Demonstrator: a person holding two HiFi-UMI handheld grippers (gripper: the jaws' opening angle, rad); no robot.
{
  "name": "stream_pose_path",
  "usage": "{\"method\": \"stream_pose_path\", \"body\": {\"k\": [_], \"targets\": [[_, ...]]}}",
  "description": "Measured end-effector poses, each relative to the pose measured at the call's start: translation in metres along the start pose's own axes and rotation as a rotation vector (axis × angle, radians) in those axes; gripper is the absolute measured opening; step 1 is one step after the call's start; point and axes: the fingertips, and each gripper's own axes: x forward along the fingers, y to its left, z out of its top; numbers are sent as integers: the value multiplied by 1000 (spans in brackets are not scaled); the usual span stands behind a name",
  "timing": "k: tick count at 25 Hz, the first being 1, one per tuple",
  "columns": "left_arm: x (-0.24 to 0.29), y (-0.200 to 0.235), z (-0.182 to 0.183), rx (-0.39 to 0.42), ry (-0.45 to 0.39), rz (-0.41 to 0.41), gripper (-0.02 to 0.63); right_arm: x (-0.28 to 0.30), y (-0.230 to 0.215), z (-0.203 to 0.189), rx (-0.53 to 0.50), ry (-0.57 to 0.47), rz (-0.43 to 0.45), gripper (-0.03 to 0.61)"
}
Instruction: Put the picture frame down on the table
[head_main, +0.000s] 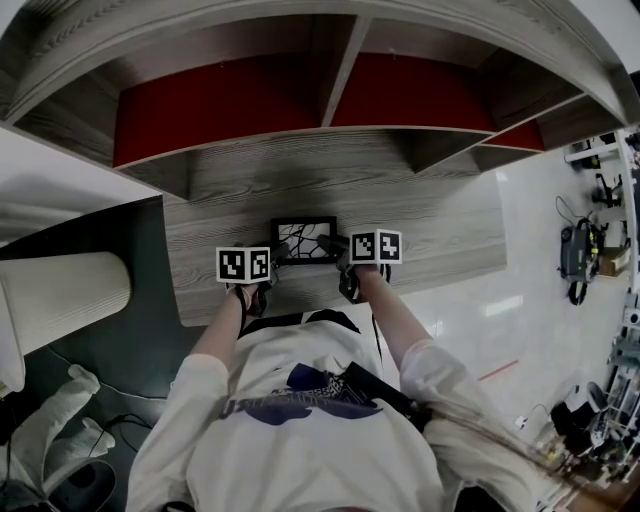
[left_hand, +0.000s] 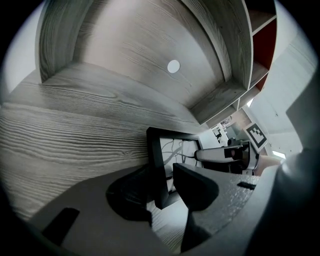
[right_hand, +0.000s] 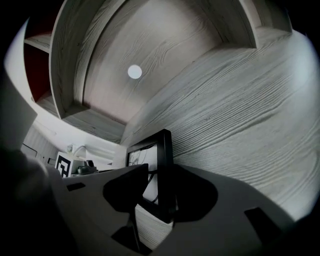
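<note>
A black picture frame (head_main: 303, 241) with a white, branch-patterned picture hangs low over the grey wooden table (head_main: 440, 215), held by its two short sides. My left gripper (head_main: 268, 258) is shut on its left edge and my right gripper (head_main: 343, 250) on its right edge. In the left gripper view the frame's edge (left_hand: 156, 167) stands upright between the jaws of the left gripper (left_hand: 162, 192). In the right gripper view the other edge of the frame (right_hand: 165, 170) sits between the jaws of the right gripper (right_hand: 160, 192). Whether the frame's bottom touches the table, I cannot tell.
Behind the table rises a wooden shelf unit with red back panels (head_main: 220, 100). A cream lamp shade (head_main: 60, 295) lies at the left beside the table. The white floor at the right carries cables and equipment (head_main: 585, 250). A white round disc (left_hand: 173, 66) marks the recess wall.
</note>
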Motion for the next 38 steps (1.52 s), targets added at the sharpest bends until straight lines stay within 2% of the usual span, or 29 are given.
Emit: {"method": "stream_pose_path", "body": {"k": [8, 12, 16, 20, 25, 29, 31, 38], "targets": [[2, 3, 0, 30, 31, 46, 141, 1, -2, 4, -101, 15, -80, 166], [-4, 12, 2, 53, 42, 91, 140, 1, -7, 5, -163, 25, -161, 167], [-7, 19, 6, 58, 44, 93, 138, 2, -7, 7, -178, 31, -169, 166], [-7, 17, 6, 59, 44, 98, 138, 0, -7, 6, -207, 34, -213, 170], [-7, 18, 6, 63, 40, 102, 138, 2, -11, 8, -311, 43, -335, 184], [-8, 20, 5, 69, 36, 103, 138, 2, -14, 9, -471, 67, -462, 163], [-10, 21, 4, 72, 37, 104, 138, 3, -11, 9, -497, 67, -473, 164], [-16, 21, 8, 73, 5, 94, 137, -4, -5, 13, -468, 18, -434, 166]]}}
